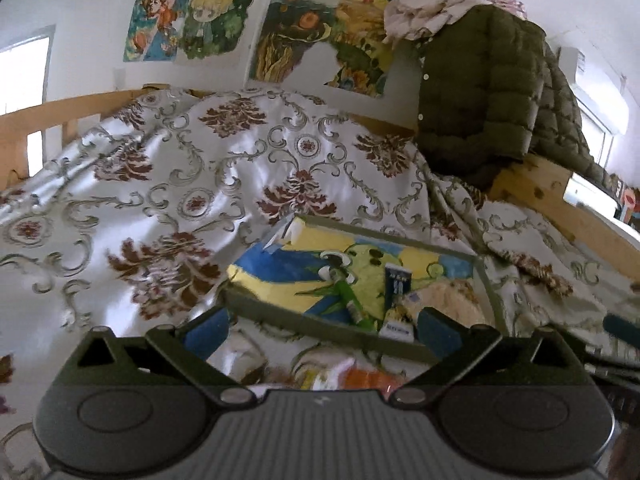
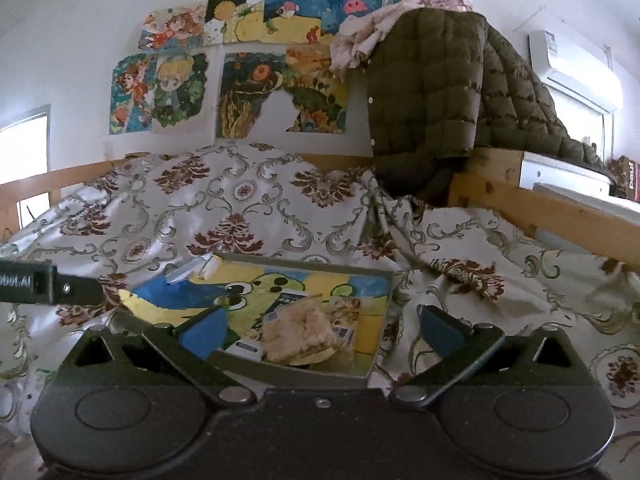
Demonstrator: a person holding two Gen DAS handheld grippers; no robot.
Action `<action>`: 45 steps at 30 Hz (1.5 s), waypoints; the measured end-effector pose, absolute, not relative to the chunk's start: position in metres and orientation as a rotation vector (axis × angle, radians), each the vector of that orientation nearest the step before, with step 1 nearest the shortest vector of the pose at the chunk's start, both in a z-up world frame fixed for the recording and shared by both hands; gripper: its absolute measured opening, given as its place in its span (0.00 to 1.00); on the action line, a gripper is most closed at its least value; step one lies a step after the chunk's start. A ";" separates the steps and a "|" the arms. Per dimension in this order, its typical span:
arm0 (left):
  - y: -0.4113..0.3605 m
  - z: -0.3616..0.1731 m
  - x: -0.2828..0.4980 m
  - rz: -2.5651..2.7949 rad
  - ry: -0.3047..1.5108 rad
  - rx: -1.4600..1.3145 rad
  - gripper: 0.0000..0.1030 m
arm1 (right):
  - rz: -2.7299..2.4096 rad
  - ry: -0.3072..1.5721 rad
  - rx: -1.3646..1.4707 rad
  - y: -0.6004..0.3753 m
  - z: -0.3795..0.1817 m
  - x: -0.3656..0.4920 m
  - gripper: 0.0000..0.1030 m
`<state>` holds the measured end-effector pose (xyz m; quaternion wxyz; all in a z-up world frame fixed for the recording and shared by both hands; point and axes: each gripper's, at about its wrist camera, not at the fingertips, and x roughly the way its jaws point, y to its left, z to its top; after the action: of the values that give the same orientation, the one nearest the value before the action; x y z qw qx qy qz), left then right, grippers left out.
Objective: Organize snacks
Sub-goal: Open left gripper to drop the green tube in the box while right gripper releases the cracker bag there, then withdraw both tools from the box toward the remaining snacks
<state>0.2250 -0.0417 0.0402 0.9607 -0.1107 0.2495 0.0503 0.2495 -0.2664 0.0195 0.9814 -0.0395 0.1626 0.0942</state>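
— What's carrying everything?
— I see a bed (image 2: 500,216) under a floral bedspread (image 2: 240,208), filling mid-frame.
— And directly on it?
— A shallow painted tray (image 2: 360,376) at lower centre, and an olive jacket (image 2: 424,92) draped upper right.

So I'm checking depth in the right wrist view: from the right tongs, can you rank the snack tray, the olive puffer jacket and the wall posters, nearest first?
1. Snack tray: directly ahead of the right tongs, its near rim between the open tips.
2. Olive puffer jacket: farther back, upper right, draped over the wooden bed frame.
3. Wall posters: farthest, on the wall behind the bed.
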 end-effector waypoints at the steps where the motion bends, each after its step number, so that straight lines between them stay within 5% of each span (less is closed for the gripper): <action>1: -0.040 0.040 0.218 0.107 0.507 -0.223 0.99 | 0.189 0.322 -0.085 -0.266 0.021 0.244 0.99; 21: -0.032 0.025 0.094 0.156 0.499 -0.086 0.99 | 0.199 0.356 -0.099 -0.260 0.016 0.157 0.99; 45: -0.017 0.016 0.069 0.207 0.538 -0.026 0.99 | 0.226 0.518 -0.088 -0.232 -0.019 0.115 0.99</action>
<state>0.0692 -0.0174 0.0157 0.9587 -0.0129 0.2652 0.1022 0.1151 -0.2324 -0.0193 0.9594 -0.0436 0.2552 0.1117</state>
